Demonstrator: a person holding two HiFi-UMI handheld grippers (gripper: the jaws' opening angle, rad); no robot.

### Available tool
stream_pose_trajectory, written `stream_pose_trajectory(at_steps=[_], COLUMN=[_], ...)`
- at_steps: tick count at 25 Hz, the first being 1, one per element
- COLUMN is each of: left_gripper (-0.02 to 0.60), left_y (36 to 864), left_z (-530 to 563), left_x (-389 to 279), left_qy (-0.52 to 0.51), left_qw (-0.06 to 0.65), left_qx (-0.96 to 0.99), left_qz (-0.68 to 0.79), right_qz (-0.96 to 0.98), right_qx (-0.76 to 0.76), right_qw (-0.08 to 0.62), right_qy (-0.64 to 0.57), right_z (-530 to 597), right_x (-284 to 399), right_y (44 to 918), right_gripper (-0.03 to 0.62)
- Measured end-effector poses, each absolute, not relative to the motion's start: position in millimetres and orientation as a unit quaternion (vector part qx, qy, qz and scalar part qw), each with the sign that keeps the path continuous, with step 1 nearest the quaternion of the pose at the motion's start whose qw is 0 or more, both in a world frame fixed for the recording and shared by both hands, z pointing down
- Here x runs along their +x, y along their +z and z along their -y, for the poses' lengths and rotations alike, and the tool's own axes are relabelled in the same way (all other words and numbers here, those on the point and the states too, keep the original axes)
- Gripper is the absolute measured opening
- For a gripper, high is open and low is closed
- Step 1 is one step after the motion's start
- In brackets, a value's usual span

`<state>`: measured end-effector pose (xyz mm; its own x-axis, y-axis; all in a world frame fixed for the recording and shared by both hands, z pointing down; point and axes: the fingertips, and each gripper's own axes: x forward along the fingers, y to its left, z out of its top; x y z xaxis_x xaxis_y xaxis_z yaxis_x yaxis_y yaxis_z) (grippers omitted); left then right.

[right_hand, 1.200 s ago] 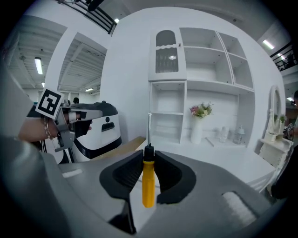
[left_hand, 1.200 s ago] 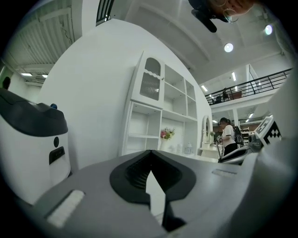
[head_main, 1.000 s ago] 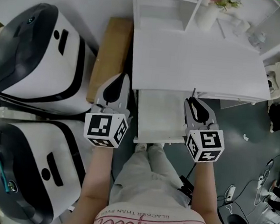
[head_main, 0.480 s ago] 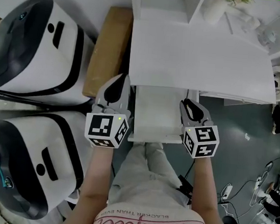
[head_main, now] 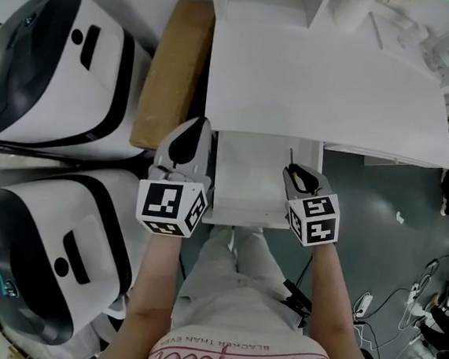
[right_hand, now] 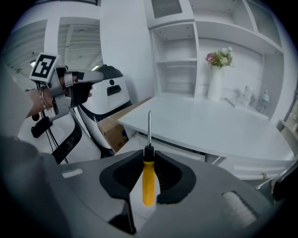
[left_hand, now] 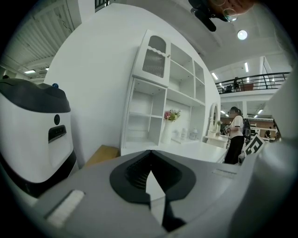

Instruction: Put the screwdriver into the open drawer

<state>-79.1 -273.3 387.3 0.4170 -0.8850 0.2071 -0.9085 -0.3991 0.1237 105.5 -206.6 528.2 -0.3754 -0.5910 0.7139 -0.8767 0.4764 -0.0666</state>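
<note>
The screwdriver (right_hand: 148, 182) has a yellow handle and a thin steel shaft (head_main: 291, 156) that sticks out forward. My right gripper (right_hand: 149, 154) is shut on its handle and tilts down at the right side of the open white drawer (head_main: 248, 177). In the right gripper view the drawer (right_hand: 131, 142) lies below the shaft, under the desk's edge. My left gripper (head_main: 188, 149) hangs beside the drawer's left side. Its jaws (left_hand: 150, 152) are shut with nothing between them.
The white desk top (head_main: 321, 81) runs above the drawer, with a shelf unit and a flower vase (right_hand: 215, 83) behind it. A cardboard box (head_main: 172, 67) and two white-and-black machines (head_main: 62, 64) (head_main: 44, 252) stand at the left. A person (left_hand: 235, 135) stands far off.
My right gripper has sunk and tipped nose-down with the screwdriver, coming in closer to the drawer's right side. My left gripper has dropped a little and stays beside the drawer.
</note>
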Motion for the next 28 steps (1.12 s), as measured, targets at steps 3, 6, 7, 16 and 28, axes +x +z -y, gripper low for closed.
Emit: stream_pose_trajectory(at_steps=[3,6,7,16,28], left_gripper=[0.015,0.015,0.015,0.015,0.015], left_y=[393,398,399,411,426], left_z=[272,272,271,269,278], left_x=[-79,-79,-79,-75,-73], left_qy=[0.059,0.065,0.066,0.086,0.099], left_qw=[0.113,0.116,0.117,0.122,0.128], left_qx=[0.833,0.832,0.832,0.836,0.840], left_qz=[0.538,0.538,0.539,0.528,0.517], right_qz=[0.796,0.794,0.794,0.772,0.747], right_qx=[0.442,0.426,0.420,0.382,0.359], right_qw=[0.339,0.354,0.359,0.413,0.453], right_qy=[0.238,0.250,0.253,0.295,0.329], right_z=[202,200,200,197,203], right_x=[103,100,98,90,89], right_y=[547,564,570,616,667], right_gripper=[0.077,0.077,0.077,0.077,0.077])
